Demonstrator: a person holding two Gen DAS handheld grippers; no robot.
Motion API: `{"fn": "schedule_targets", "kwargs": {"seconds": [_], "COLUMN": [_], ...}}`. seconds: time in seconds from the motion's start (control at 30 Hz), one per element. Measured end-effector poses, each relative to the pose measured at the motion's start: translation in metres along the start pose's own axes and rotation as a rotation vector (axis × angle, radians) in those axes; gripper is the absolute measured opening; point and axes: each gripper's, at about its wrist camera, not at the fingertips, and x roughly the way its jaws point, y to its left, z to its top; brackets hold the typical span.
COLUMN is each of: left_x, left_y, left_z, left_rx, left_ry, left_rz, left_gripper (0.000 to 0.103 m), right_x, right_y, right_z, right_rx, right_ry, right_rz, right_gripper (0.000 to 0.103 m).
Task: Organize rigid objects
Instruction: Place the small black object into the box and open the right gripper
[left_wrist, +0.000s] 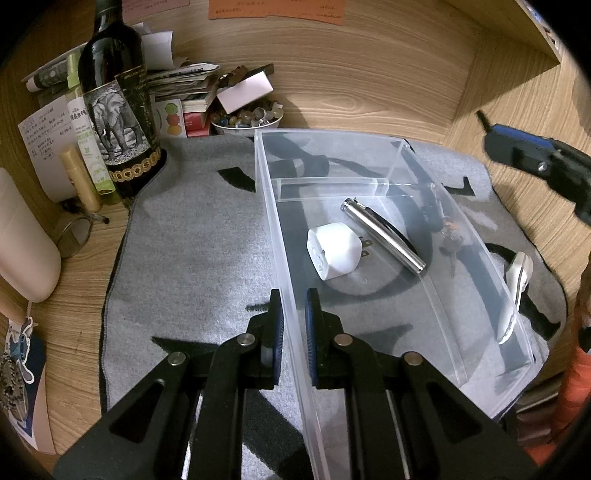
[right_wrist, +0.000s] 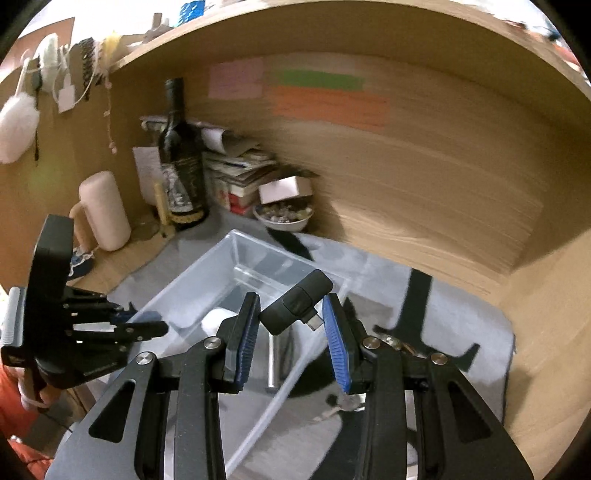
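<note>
My left tongs straddle the near left wall of a clear plastic bin on a grey mat covering the wooden worktop, pads close around the wall. Inside the bin lie a white plug adapter and a steel penknife. My right tongs hover above the bin, gripping a small black USB-C dongle. A wine bottle stands behind.
</note>
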Motion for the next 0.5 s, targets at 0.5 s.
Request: {"fn": "schedule_targets", "kwargs": {"seconds": [0.5], "left_x": [-0.001], "left_y": [-0.001], "left_z": [0.000], "left_rx": [0.002], "left_ry": [0.000], "left_rz": [0.001], "left_gripper": [0.010], "right_x": [0.066], "right_y": [0.029], "right_z": [-0.021], "right_rx": [-0.069], "right_ry": [0.217], "right_rz": [0.062], "right_gripper": [0.032]}}
